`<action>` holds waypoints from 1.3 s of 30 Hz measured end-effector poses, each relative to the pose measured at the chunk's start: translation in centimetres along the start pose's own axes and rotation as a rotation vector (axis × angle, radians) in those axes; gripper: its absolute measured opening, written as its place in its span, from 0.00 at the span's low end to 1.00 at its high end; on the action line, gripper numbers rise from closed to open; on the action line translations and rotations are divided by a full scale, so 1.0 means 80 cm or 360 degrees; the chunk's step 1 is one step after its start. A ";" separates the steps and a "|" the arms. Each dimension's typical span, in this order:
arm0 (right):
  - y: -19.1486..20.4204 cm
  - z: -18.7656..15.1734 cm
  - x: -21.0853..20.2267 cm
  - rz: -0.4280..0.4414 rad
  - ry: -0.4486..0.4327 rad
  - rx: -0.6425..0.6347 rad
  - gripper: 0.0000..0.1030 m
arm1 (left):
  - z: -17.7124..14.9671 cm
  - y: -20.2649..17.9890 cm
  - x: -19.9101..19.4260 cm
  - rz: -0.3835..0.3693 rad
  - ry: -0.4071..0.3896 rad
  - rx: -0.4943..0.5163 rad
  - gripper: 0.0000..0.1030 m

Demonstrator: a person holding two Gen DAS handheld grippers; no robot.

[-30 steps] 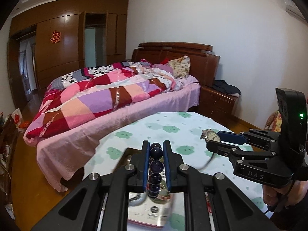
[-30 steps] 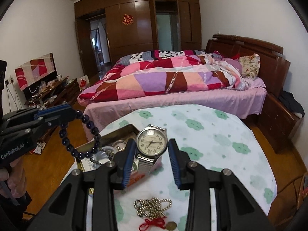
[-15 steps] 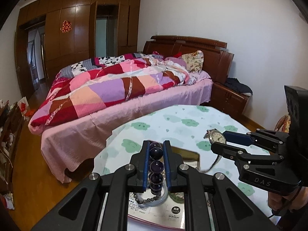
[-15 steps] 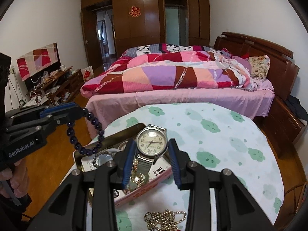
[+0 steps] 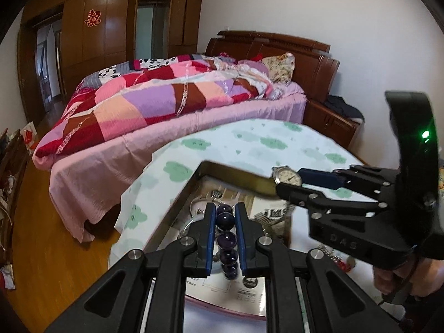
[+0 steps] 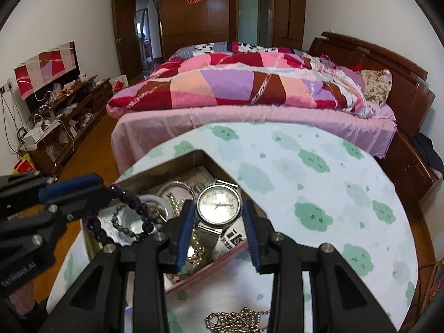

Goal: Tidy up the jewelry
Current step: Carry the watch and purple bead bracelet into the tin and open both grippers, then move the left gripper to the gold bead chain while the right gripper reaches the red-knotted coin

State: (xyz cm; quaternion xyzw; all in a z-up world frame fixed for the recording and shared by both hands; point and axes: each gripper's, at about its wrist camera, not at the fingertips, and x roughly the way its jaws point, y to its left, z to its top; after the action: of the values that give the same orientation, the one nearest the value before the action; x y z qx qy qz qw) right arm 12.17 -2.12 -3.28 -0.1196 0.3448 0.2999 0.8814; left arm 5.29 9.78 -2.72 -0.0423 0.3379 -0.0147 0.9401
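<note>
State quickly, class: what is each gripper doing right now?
Left gripper: closed on the dark bead bracelet.
Right gripper: closed on the wristwatch, held over the tin.

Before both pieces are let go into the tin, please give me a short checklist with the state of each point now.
1. Left tool grips the bead bracelet: ok, beads sit clamped between the pads.
2. Right tool holds the watch: ok, its case sits between the pads, face up.
3. Bracelet is over the tin: ok, its loop hangs above the open tin.
4. Watch is over the tin: ok, though near the tin's right wall.
5. Free room in the tin: cannot tell, bangles and chains already cover much of the floor.
6. All jewelry gathered: not ok, a gold bead chain lies on the cloth outside.
</note>
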 end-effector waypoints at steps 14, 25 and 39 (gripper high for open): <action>0.001 -0.024 0.020 0.0017 0.0071 0.0052 0.37 | -0.013 0.027 0.040 0.0128 0.0057 -0.0077 0.13; 0.001 -0.026 0.026 0.0018 0.0084 0.0053 0.37 | -0.013 0.031 0.042 0.0145 0.0066 -0.0089 0.13; -0.004 -0.028 0.019 0.0071 0.0050 0.0089 0.42 | -0.013 0.024 0.024 0.0155 -0.0024 -0.0100 0.68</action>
State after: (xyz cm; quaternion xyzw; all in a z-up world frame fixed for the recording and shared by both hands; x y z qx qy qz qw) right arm 12.05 -2.65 -5.93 -0.0919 0.3694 0.3079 0.8720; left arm 6.13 11.54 -4.90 -0.0555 0.3327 0.0419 0.9405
